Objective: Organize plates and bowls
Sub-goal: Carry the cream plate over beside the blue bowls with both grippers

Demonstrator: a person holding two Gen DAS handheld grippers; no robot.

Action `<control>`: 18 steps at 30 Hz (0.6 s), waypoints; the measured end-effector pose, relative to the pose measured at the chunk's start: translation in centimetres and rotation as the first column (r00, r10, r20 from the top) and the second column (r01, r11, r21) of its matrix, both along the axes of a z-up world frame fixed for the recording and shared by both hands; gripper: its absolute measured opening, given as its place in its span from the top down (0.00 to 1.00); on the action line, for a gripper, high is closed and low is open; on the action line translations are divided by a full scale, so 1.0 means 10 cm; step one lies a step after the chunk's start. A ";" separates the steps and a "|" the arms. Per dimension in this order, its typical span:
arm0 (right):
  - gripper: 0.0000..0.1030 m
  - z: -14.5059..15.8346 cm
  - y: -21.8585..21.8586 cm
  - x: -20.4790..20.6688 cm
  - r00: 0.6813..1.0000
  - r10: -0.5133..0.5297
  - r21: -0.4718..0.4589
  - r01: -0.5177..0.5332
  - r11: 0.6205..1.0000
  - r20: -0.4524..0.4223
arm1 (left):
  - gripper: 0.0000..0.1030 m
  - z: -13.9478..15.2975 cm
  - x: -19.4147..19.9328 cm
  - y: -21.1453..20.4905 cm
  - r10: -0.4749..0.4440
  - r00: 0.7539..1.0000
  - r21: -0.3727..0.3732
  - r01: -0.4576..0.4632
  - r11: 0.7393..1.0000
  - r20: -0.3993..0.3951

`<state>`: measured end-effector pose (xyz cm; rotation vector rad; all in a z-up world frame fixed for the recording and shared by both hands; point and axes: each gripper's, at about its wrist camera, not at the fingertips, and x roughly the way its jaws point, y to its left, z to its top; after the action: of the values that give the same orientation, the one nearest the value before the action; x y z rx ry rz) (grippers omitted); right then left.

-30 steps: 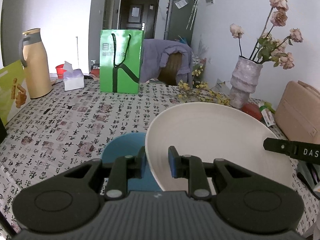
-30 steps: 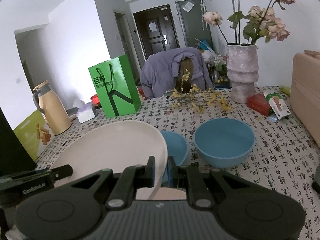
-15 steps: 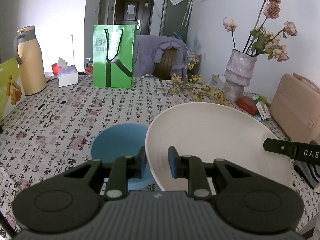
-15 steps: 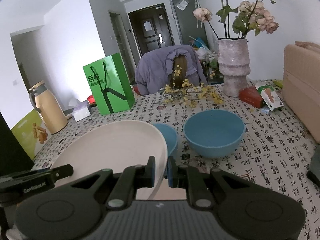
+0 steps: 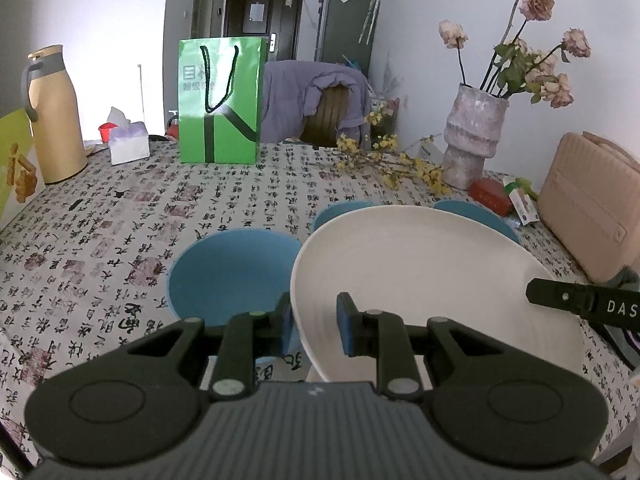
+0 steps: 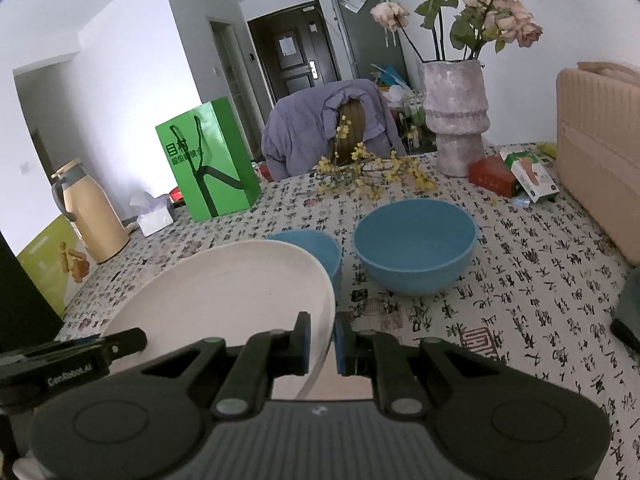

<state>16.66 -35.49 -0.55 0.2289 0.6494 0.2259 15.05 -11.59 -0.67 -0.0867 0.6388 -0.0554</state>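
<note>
In the left wrist view, a yellow-green box (image 5: 16, 160) at the left edge is cut off by the frame, and a tan thermos (image 5: 52, 116) stands beside it. Lower centre, the left gripper (image 5: 314, 326) has its 2 blue-padded fingers (image 5: 345, 330) closed to a narrow gap on the near rim of the white plate (image 5: 432, 288), which tilts above the patterned tablecloth (image 5: 120, 220). Left of the plate a blue bowl (image 5: 232, 276) is partly hidden by the gripper body; behind the plate only the rims of 2 more blue bowls show. In the right wrist view, the plate fills the lower left, the small blue bowl (image 6: 310, 246) half hidden behind it, the large blue bowl (image 6: 416, 244) standing clear at centre. The right gripper (image 6: 323, 344) pinches the plate's right rim tightly.
</note>
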 end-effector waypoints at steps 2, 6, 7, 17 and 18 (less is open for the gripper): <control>0.88 -0.02 -0.01 0.00 1.000 -0.001 0.001 0.001 1.000 -0.002 | 0.78 -0.02 0.00 -0.02 -0.001 1.000 0.002 0.001 1.000 -0.002; 0.88 -0.05 -0.02 -0.01 1.000 -0.006 0.003 0.006 1.000 -0.006 | 0.78 -0.05 -0.01 -0.04 -0.006 1.000 0.007 0.006 1.000 -0.009; 0.88 -0.06 -0.03 -0.01 1.000 -0.006 0.004 0.006 1.000 -0.007 | 0.78 -0.06 -0.01 -0.05 -0.008 1.000 0.009 0.008 1.000 -0.009; 0.88 -0.14 -0.05 -0.03 1.000 -0.017 0.000 0.017 1.000 -0.024 | 0.78 -0.16 0.00 -0.08 -0.024 0.999 0.009 0.024 1.000 -0.035; 0.88 -0.15 -0.05 -0.03 0.999 -0.018 0.000 0.018 1.000 -0.027 | 0.78 -0.17 0.00 -0.09 -0.026 0.999 0.011 0.026 1.000 -0.037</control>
<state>16.39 -36.03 -2.03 0.2384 0.6736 0.2059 15.08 -12.47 -2.37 -0.0687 0.6772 -0.0752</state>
